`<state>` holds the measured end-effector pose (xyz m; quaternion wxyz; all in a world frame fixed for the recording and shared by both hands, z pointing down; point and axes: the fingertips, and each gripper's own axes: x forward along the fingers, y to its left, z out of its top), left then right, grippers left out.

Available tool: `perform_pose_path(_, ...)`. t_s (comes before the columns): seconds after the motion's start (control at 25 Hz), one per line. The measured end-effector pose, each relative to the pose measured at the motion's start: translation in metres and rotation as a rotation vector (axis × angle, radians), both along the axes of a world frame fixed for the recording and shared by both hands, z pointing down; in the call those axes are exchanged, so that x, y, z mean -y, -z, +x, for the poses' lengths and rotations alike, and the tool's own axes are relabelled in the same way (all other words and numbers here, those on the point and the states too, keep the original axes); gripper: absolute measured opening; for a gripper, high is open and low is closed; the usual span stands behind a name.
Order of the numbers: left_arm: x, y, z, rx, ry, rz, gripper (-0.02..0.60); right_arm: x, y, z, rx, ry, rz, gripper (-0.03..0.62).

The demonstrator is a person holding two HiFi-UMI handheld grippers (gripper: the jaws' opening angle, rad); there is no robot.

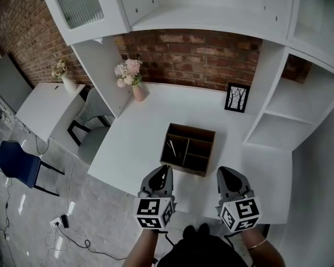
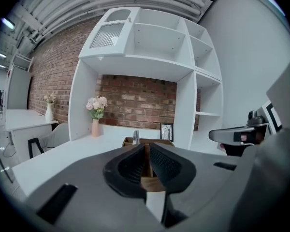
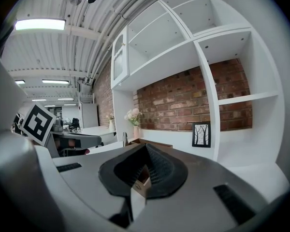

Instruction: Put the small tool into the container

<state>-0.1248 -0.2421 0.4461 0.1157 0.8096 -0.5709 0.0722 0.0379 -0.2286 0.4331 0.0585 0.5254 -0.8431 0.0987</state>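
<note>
A brown wooden container [image 1: 206,132] with several compartments stands on the white desk [image 1: 139,132]. A thin metallic small tool [image 1: 170,148] leans inside its left compartment. In the left gripper view the tool [image 2: 136,137] sticks up above the container's rim [image 2: 128,141], and in the right gripper view the same tool [image 3: 124,139] and container [image 3: 157,143] lie ahead. My left gripper [image 1: 165,170] [image 2: 148,147] hovers just in front of the container, shut and empty. My right gripper [image 1: 225,172] [image 3: 145,147] is beside it at the container's near right corner, also shut and empty.
A pink vase of flowers [image 1: 134,81] and a framed tree picture [image 1: 236,97] stand at the back of the desk against the brick wall. White shelving [image 1: 289,115] rises on the right. A chair [image 1: 89,129] stands to the left, and the desk's front edge is under the grippers.
</note>
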Motion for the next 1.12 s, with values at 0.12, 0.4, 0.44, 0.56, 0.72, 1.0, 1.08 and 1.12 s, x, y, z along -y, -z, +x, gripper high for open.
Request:
perform_pose_path(0.12,-0.009,0.001,-0.003,0.011,0.008,0.005,0.028,-0.004,0.004,0.003,0.000,-0.002,0.005,0.003)
perform_pose_path(0.4,-0.031,0.001,-0.002,0.030,0.010,0.014,0.009,-0.018,0.007,0.000,-0.005,0.015,0.014,0.003)
perform_pose_path(0.44,-0.034,0.002,-0.001,0.029,0.011,0.015,0.009,-0.020,0.008,-0.001,-0.009,0.017,0.015,0.003)
perform_pose_path(0.56,-0.041,0.005,-0.001,0.027,0.014,0.025,0.009,-0.025,0.010,0.000,-0.021,0.013,0.019,0.003)
perform_pose_path(0.72,-0.050,0.009,-0.001,0.013,0.016,0.033,0.009,-0.033,0.014,-0.001,-0.002,0.027,0.019,0.003)
perform_pose_path(1.0,-0.062,0.014,0.001,0.010,0.016,0.047,0.009,-0.046,0.018,-0.001,-0.010,0.040,0.037,0.003)
perform_pose_path(1.08,-0.065,0.015,0.001,0.007,0.017,0.047,0.009,-0.049,0.018,-0.001,-0.012,0.042,0.039,0.003)
perform_pose_path(1.12,-0.067,0.015,0.002,0.005,0.018,0.047,0.009,-0.051,0.019,0.000,-0.013,0.043,0.040,0.003)
